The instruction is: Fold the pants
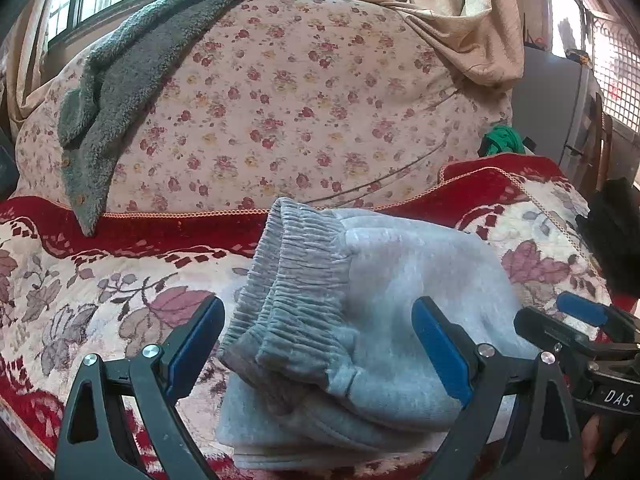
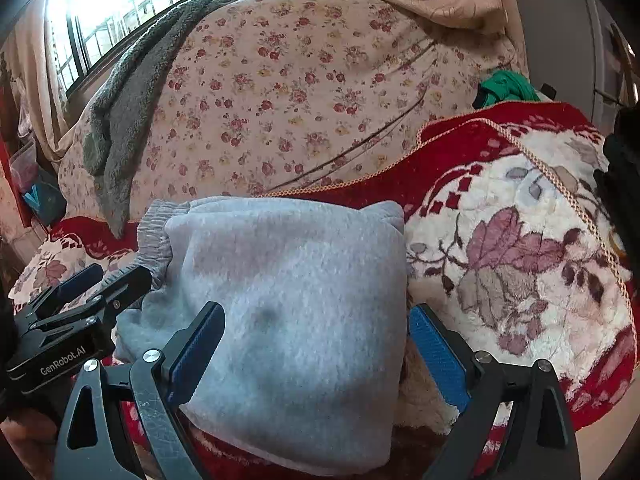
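Pants (image 1: 360,320) lie as a compact grey bundle at lower centre of both views, on the red and cream flowered blanket (image 1: 80,300); elastic waistband (image 1: 296,280) or cuffs (cannot tell which) on the bundle's left side, ribbed and darker; fold looks near done, judged from the stacked layers.

Left gripper (image 1: 318,344): jaws spread wide, one blue pad either side of the bundle's ribbed end, nothing pinched; right gripper (image 2: 316,344): likewise spread, straddling the smooth fleece face, left finger resting on or just above the cloth, right finger at the bundle's right edge; contact cannot be confirmed.

Handling, as judgement: thick fleece, soft, light, no stiffness; layers will slump and slide on each other if lifted by one point; not fragile, not slippery; best hold is through all layers at a folded edge, or at the ribbed band where the cloth is bunched and firm; both grippers together would keep the stack square.

Surface: plush blanket, soft and uneven, gives under pressure; orange cord trim along its far edge.

Room: behind, a large mound under a rose-print sheet (image 1: 300,100); grey fuzzy garment (image 1: 120,80) draped at upper left; beige curtain (image 1: 472,20) upper right; green cloth (image 1: 502,140) at right; barred window (image 2: 120,0) at top, bright daylight.
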`<state>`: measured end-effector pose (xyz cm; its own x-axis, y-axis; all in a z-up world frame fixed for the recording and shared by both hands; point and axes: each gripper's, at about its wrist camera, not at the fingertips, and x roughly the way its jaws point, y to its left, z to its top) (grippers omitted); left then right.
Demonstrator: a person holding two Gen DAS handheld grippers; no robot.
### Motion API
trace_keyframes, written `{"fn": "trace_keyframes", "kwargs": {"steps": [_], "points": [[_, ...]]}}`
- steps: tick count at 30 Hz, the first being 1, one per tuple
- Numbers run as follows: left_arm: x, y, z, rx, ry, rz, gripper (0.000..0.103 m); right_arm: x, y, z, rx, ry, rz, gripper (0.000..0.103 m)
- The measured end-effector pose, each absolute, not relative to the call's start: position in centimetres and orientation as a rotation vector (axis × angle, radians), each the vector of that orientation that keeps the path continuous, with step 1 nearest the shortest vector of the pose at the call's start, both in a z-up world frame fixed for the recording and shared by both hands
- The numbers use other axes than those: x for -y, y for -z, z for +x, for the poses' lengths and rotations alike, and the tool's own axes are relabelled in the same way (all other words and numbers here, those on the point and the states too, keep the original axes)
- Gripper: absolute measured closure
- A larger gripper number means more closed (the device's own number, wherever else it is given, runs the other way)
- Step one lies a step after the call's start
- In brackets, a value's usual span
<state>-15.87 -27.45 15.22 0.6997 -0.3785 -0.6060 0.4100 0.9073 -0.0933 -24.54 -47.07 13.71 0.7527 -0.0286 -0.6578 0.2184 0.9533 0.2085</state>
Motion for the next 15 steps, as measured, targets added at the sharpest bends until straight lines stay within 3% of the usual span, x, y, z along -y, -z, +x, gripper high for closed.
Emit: {"fn": "trace_keyframes", "kwargs": {"steps": [15], "points": [[26.9, -15.2, -15.6, -0.665, 0.421, 0.049, 0.009, 45.9, -13.9, -23.9, -0.701, 0.118, 0.231, 0.0]]}}
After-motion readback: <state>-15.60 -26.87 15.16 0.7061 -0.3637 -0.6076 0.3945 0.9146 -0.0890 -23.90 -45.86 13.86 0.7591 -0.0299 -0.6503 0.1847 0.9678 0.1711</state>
